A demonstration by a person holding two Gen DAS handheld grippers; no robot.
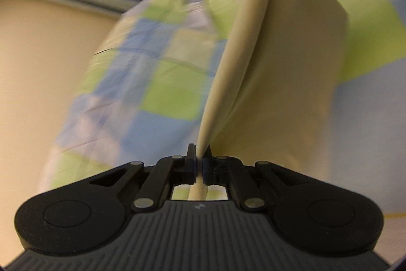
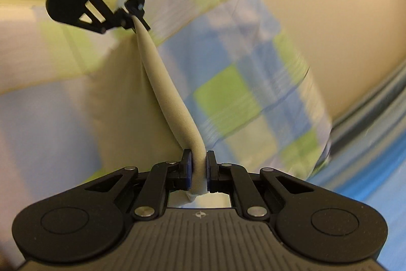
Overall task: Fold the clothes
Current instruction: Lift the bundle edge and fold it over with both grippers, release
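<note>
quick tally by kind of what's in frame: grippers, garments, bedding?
Black two-finger grippers: 2, the left gripper and the right gripper, both clamped on the cloth.
Plain cream cloth garment: 1, stretched between them.
Checked blue, green and white bed cover: 1, under it.
Total: 4

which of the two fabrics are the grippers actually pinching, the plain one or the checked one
The plain cream cloth: its edge stretches taut between the left gripper and right gripper. The blue-and-green checked fabric lies behind it, ungripped.
</note>
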